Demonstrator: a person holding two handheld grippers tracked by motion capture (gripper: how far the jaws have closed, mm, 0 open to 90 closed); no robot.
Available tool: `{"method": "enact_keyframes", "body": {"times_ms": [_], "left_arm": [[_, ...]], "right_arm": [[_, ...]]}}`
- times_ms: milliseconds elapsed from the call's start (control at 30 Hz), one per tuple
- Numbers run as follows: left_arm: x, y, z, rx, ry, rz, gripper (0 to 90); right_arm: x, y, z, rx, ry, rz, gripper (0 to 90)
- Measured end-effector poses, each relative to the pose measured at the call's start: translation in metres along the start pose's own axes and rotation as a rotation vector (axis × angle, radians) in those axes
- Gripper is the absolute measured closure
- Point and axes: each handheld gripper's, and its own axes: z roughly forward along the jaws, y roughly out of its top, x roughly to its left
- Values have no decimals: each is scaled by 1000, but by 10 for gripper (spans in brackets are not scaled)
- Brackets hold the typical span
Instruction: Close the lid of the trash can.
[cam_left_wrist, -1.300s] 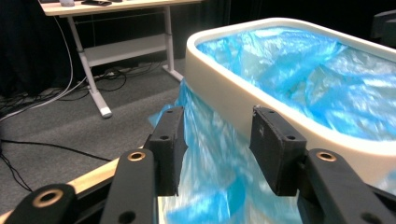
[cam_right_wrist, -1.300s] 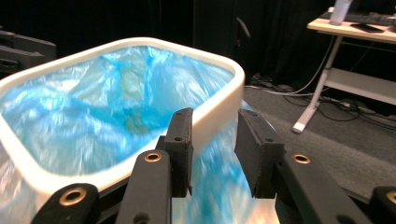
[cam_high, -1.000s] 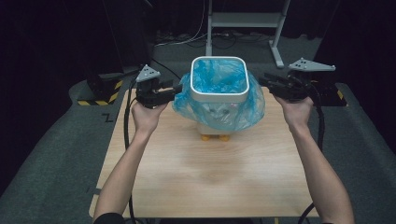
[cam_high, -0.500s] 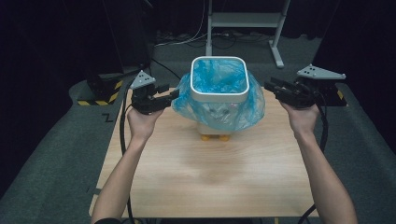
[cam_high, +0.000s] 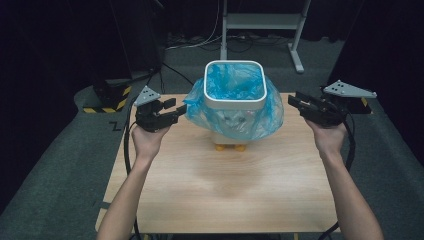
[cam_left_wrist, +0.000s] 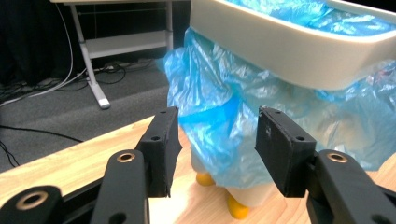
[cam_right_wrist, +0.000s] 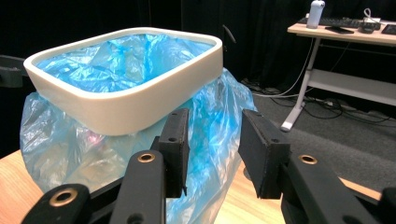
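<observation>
High view: white bin (cam_high: 234, 102) lined with blue bag (cam_high: 235, 80), seemingly empty.

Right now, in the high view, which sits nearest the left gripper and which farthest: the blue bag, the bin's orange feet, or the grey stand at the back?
1. Blue bag: just beside the left gripper, draped over the bin.
2. Orange feet: under the bin, mid-table.
3. Grey stand: on the floor behind the table.

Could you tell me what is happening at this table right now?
A person holds a gripper in each hand on either side of a small white bin lined with a blue plastic bag. The left gripper and right gripper are both open, near the bag's overhang without touching it; their jaws have just been opening.
</observation>
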Motion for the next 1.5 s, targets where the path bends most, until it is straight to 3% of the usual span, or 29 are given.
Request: {"method": "enact_keyframes", "body": {"times_ms": [267, 1500], "left_arm": [[2, -12, -4, 12, 14, -10, 493], [5, -54, -7, 67, 43, -41, 486]], "right_arm": [[-6, -16, -5, 0, -4, 38, 625], [-11, -69, -14, 40, -20, 99, 611]]}}
